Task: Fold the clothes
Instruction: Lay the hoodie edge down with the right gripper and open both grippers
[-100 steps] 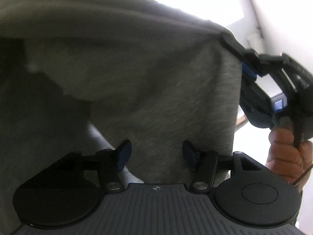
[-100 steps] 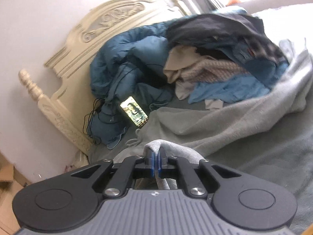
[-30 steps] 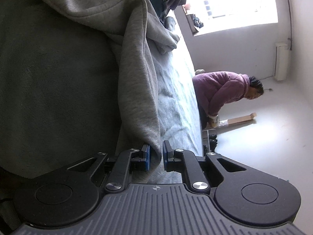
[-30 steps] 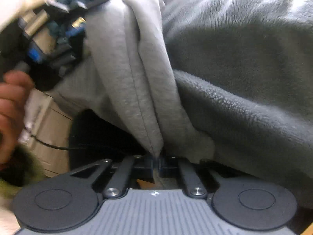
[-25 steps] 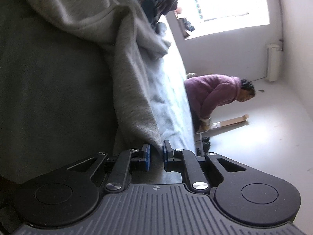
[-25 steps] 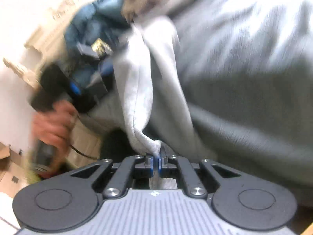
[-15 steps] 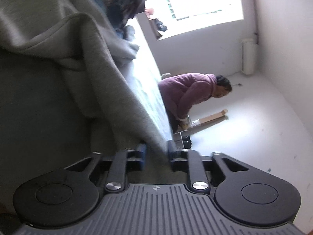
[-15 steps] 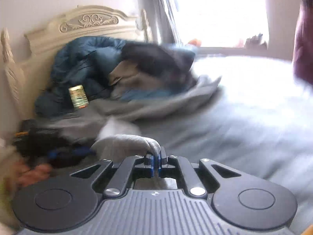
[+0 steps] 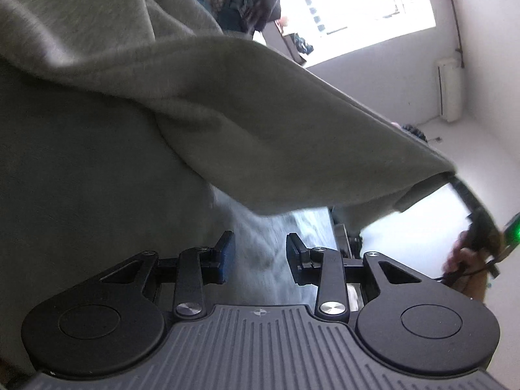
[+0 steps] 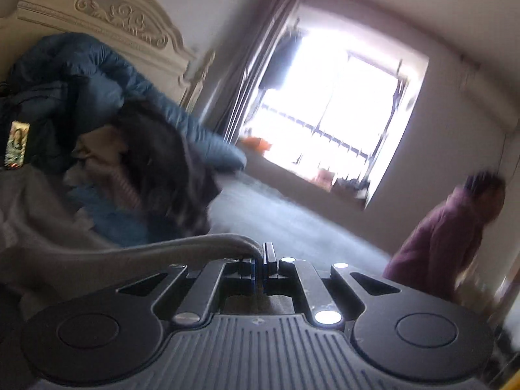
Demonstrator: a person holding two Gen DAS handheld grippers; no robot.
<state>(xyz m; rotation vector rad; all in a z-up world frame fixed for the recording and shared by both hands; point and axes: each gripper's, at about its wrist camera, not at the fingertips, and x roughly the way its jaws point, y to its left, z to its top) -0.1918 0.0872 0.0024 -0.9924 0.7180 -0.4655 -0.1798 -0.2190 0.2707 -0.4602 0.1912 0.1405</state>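
Left wrist view: the grey garment [image 9: 260, 123] fills most of your frame, one fold of it stretched up and across to the right, where its far edge ends at your right gripper [image 9: 481, 217] and right hand [image 9: 461, 256], both only partly seen at the frame's edge. Your left gripper [image 9: 260, 256] has its fingers [image 9: 226, 253] parted a modest way; they have just been opening, and nothing sits between them now, only the pale bed [image 9: 286, 237] beyond. The garment hangs above and to the left of those fingers, clear of the pads.

Right wrist view: your right gripper [image 10: 260, 260] is pinched tight on an edge of the garment [image 10: 182, 247], the cloth trailing off left from the fingers [image 10: 250, 265] in a taut band down to the heap on the bed [image 10: 292, 224]. Behind it lies a pile of clothes [image 10: 156, 169] with a blue quilt [image 10: 97, 78] against the carved headboard [image 10: 113, 16], and a lit phone [image 10: 16, 143] at the far left. A bright window [image 10: 331, 120] stands beyond the bed, and a person [image 10: 448, 230] in a purple top is at the right, blurred.
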